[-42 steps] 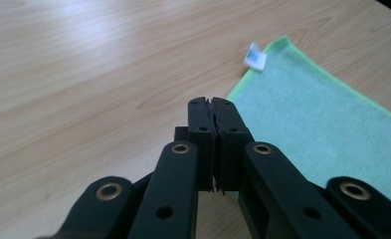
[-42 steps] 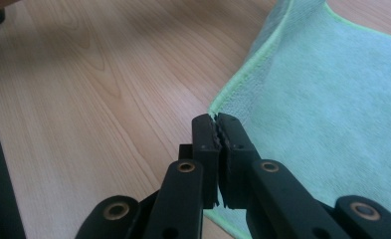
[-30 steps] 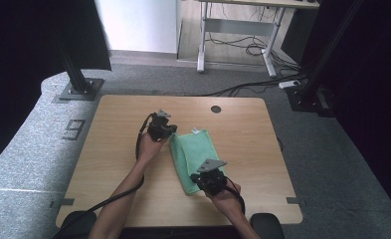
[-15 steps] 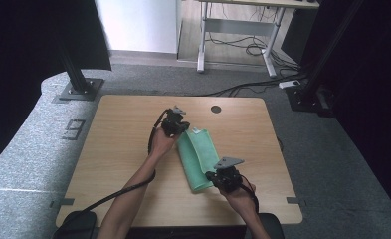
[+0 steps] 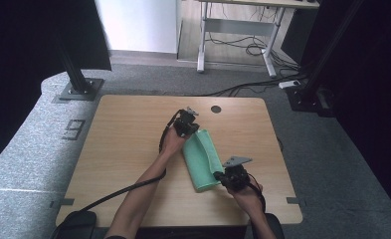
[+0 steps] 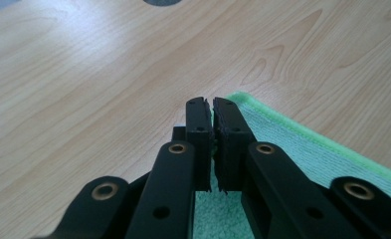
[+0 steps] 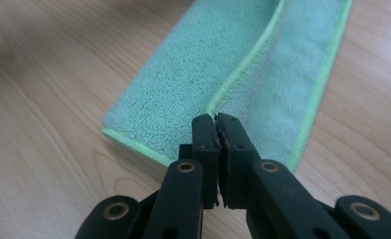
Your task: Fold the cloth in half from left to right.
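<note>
My left gripper (image 5: 187, 123) pinches the green cloth (image 5: 203, 158) at its far end, forearm angled in; my right gripper (image 5: 233, 177) clenches its near hem. Folded cloth lies right of the table (image 5: 123, 149) centre. A "9" (image 5: 73, 130) marks the floor.

The green cloth (image 5: 203, 159) (lime-edged, terry) lies folded into a narrow strip, slantwise on the table's middle.
</note>
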A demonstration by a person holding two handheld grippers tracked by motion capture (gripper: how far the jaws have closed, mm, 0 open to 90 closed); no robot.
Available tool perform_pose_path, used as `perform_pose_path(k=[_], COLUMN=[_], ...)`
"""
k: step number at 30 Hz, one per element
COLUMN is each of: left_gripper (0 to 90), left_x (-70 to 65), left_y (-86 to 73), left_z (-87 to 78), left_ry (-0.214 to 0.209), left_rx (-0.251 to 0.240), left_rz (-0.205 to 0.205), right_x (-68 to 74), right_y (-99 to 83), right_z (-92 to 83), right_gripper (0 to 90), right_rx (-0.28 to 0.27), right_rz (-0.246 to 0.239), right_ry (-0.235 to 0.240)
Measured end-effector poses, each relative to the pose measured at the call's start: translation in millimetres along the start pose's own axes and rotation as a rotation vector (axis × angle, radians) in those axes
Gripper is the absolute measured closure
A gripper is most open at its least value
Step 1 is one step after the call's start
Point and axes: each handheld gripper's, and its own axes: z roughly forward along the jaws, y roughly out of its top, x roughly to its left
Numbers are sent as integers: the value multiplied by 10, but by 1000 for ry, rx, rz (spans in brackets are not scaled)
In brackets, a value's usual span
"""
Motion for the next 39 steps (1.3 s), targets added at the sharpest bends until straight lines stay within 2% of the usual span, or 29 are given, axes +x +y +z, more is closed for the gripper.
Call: perform_pose_path(k=[4, 13, 17, 24, 25, 27, 28, 29, 31, 34, 37, 39], left_gripper=[852, 833, 851, 854, 853, 802, 742, 682, 620, 525, 449, 380], left_x=[-31, -122, -147, -180, -177, -173, -170, -171, -151, -129, -116, -114], left_y=[21, 101, 126, 163, 168, 173, 174, 172, 170, 179, 205, 218], left_z=[94, 227, 231, 231, 235, 257, 266, 269, 250, 199, 111, 38], left_ry=[-4, -7, -16, 2, -4, -12, -10, 4, 20, 27, 26, 10], left_rx=[4, 7, -6, -29, -32, -17, -11, -14, -25, -42, -65, -80], left_rz=[3, 21, 24, 42, 33, 36, 40, 38, 28, 19, 12, 12], right_x=[-43, -108, -120, -122, -123, -128, -135, -143, -167, -201, -238, -276], right_y=[-33, -62, -60, -53, -52, -54, -58, -66, -89, -105, -110, -115], right_z=[43, 38, 8, -51, -61, -73, -67, -57, -27, -23, -57, -85], right_gripper=[860, 858, 858, 858, 858, 857, 854, 852, 835, 746, 647, 591], right_rx=[19, 22, 16, 10, 10, 11, 14, 21, 36, 41, 23, 5], right_rz=[7, 22, 27, 26, 27, 30, 31, 33, 36, 31, 35, 43], right_ry=[-6, -22, -23, -27, -28, -36, -40, -43, -49, -69, -94, -122])
